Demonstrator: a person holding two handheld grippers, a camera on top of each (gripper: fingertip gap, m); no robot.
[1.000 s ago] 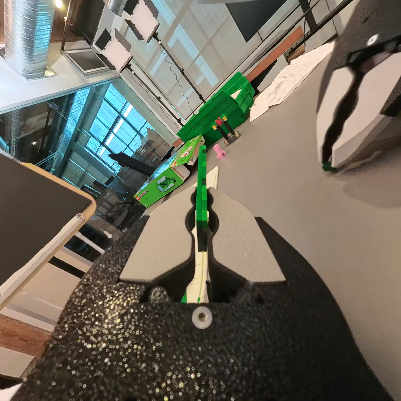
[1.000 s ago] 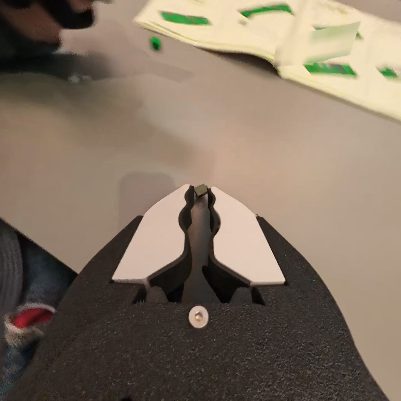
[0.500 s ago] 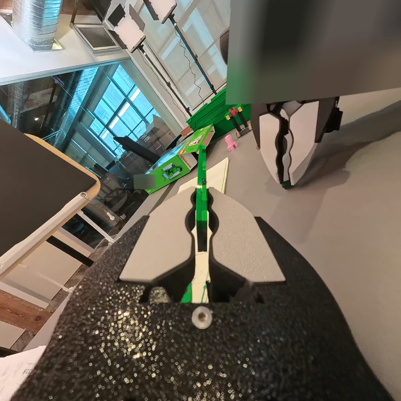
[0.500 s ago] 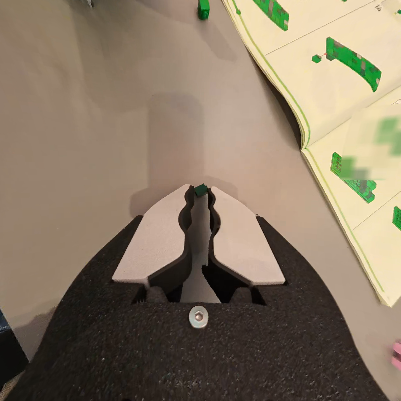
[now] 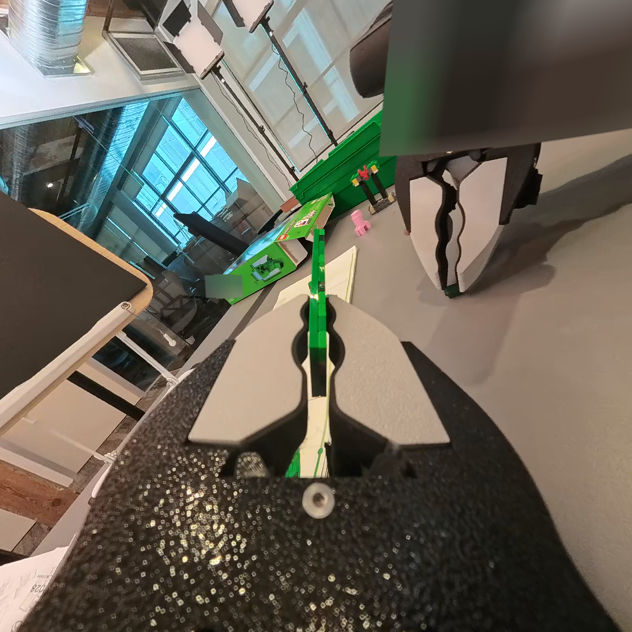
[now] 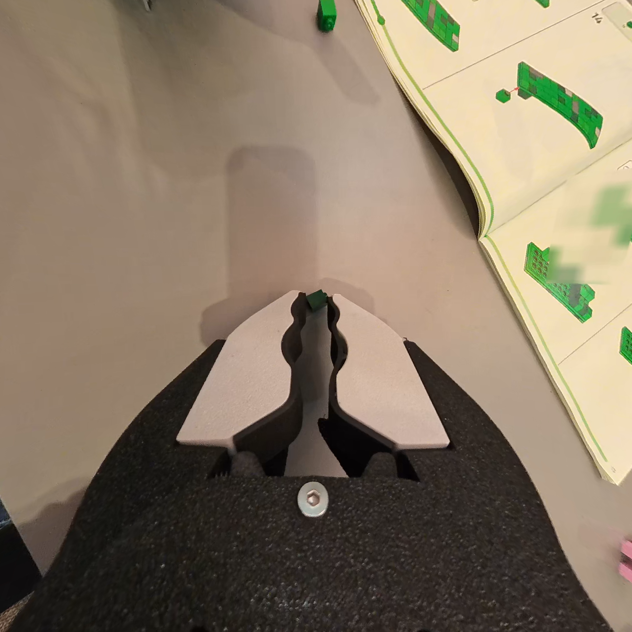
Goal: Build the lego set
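Note:
My left gripper [image 5: 318, 302] is shut on a flat green lego plate assembly [image 5: 318, 266], held edge-on so it sticks up past the fingertips. My right gripper [image 6: 315, 298] is shut on a small dark green brick [image 6: 316, 301] at its fingertips, pointing down at the grey table. In the left wrist view the right gripper [image 5: 451, 289] hangs tip-down at the upper right with the small brick [image 5: 450, 291] just above the table. The open instruction booklet [image 6: 547, 205] lies to the right of the right gripper.
A loose green brick [image 6: 326, 15] lies at the top of the right wrist view. A pink lego figure [image 5: 359, 224], a small black-legged build [image 5: 374, 191], a green lego box [image 5: 270, 263] and green bins [image 5: 345, 174] stand at the far side. A black-topped table [image 5: 51, 290] stands left. Left tips to right tips: about 15 cm.
The right gripper has swung over the table toward the booklet, keeping its small brick. In the left wrist view it moved leftward and turned tip-down. The left gripper keeps holding the plate.

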